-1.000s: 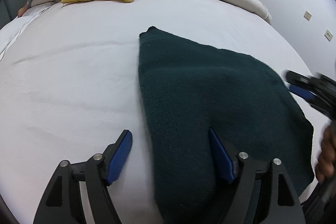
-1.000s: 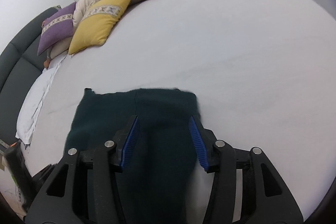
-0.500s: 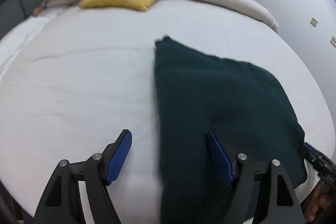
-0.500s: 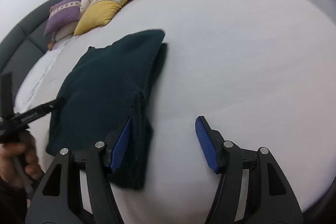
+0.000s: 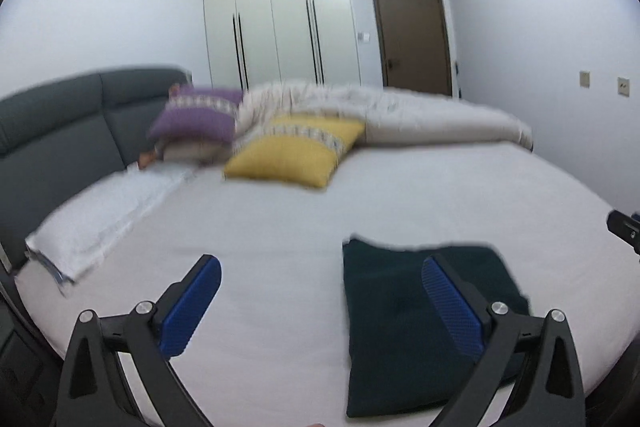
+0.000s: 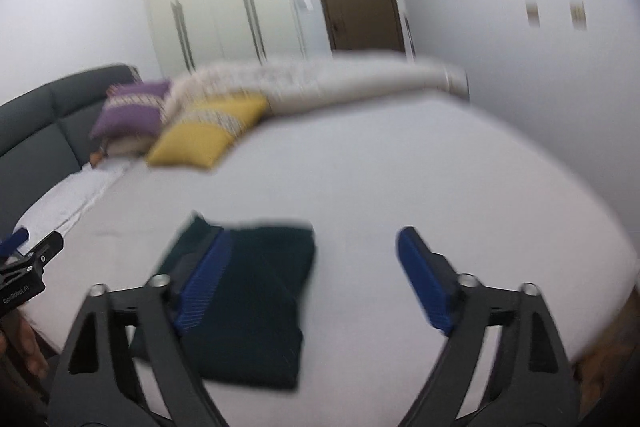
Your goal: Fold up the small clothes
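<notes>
A dark green garment [image 5: 404, 323] lies folded flat on the white bed [image 5: 304, 227] near its front edge; it also shows in the right wrist view [image 6: 256, 291]. My left gripper [image 5: 320, 303] is open and empty, raised back from the bed, with its right finger over the garment's right part. My right gripper [image 6: 312, 279] is open and empty, held above the bed, with its left finger over the garment's left part. Neither gripper touches the cloth.
A yellow pillow [image 5: 296, 155] and a purple pillow [image 5: 196, 115] lie at the far side, with a bunched beige duvet [image 5: 400, 115] behind. A grey headboard [image 5: 56, 135] is at left. Wardrobes [image 5: 276, 23] and a brown door [image 5: 412, 31] stand beyond.
Both grippers have pulled back and tilted up from the bed, so the room now shows. The garment stays folded on the bed and looks smaller and farther.
</notes>
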The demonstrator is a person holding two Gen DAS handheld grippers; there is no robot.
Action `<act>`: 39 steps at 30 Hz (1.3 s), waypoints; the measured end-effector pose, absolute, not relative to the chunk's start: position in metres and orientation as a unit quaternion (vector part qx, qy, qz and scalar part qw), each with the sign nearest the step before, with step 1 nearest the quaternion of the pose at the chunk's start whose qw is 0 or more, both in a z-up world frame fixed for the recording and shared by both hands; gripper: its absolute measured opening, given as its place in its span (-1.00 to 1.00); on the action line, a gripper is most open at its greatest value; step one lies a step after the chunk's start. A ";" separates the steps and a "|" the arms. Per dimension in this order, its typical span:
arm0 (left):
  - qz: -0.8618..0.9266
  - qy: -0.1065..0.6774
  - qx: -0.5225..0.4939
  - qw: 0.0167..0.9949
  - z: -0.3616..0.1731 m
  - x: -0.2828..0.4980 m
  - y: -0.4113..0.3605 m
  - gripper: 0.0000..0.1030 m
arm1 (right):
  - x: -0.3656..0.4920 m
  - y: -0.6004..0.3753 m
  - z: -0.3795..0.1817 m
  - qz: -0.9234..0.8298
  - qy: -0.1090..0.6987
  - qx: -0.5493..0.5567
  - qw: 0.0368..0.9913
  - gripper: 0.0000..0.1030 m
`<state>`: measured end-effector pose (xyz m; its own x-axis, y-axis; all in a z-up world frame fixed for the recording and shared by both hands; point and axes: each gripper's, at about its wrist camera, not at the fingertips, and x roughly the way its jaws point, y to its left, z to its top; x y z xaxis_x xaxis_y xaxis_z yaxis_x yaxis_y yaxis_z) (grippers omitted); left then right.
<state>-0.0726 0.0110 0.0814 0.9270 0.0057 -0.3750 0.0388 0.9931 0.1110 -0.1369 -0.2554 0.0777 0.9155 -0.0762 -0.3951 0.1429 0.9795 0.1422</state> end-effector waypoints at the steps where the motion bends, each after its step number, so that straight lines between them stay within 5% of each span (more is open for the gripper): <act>1: -0.008 0.174 0.057 0.983 0.094 -0.081 0.013 1.00 | -0.144 -0.247 0.089 -0.057 0.172 0.070 0.981 0.99; 5: -0.012 0.145 0.027 0.989 0.123 -0.095 0.025 1.00 | -0.168 -0.229 0.130 -0.062 0.110 0.042 0.991 1.00; 12: -0.012 0.213 0.046 0.976 0.107 -0.080 0.022 1.00 | -0.163 -0.217 0.149 -0.044 0.147 0.057 0.986 1.00; 22: -0.023 0.361 0.057 0.930 0.018 -0.051 -0.011 1.00 | -0.106 -0.211 0.074 -0.085 0.358 0.079 0.927 1.00; 39: -0.013 0.389 0.051 0.920 -0.022 -0.042 -0.005 1.00 | -0.074 -0.177 -0.010 -0.080 0.391 0.026 0.917 0.99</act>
